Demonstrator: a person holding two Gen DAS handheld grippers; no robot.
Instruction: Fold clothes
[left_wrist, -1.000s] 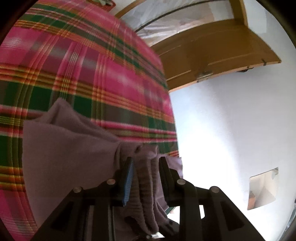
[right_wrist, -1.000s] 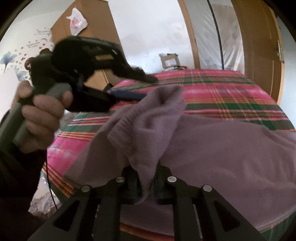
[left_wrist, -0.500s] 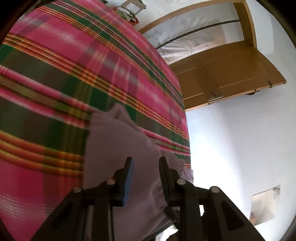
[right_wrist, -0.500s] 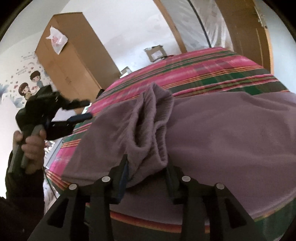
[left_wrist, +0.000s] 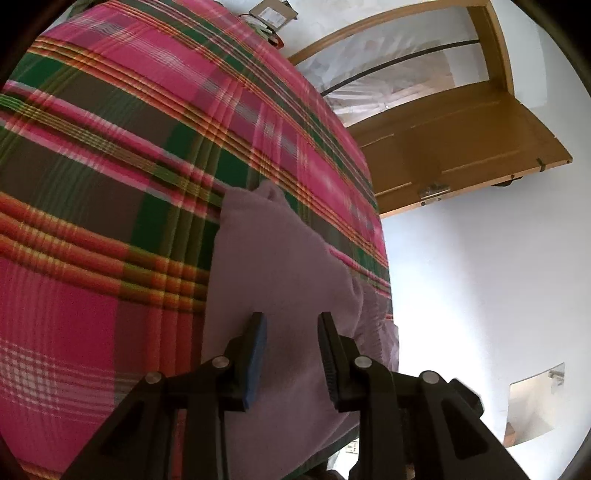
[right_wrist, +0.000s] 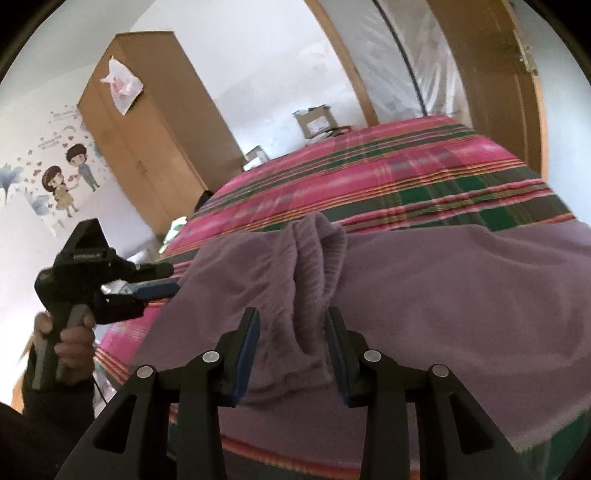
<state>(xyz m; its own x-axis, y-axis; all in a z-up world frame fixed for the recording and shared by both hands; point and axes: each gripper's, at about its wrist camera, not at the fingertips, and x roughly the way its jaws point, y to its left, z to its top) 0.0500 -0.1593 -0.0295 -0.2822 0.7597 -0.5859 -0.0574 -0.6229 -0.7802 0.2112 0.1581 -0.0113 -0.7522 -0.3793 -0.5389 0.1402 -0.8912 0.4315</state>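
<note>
Purple knit fabric, a sweater (right_wrist: 424, 295), lies spread on the bed with its pink and green plaid blanket (left_wrist: 110, 184), near the bed's edge. The right hand-held gripper (right_wrist: 291, 332) hangs just over it with its jaws spread apart, and a bunched ribbed fold of the sweater rises between the two fingers without being pinched. The left hand-held gripper (left_wrist: 291, 339) is also released, its fingers parted above a flat part of the sweater (left_wrist: 277, 277), which runs forward from it toward a small raised corner. Off to the left of the right hand-held gripper, a hand (right_wrist: 70, 339) grips the handle of the left hand-held gripper (right_wrist: 162, 278), whose tips sit just beside the sweater's edge. Behind it stands a wooden wardrobe (right_wrist: 155, 129).
</note>
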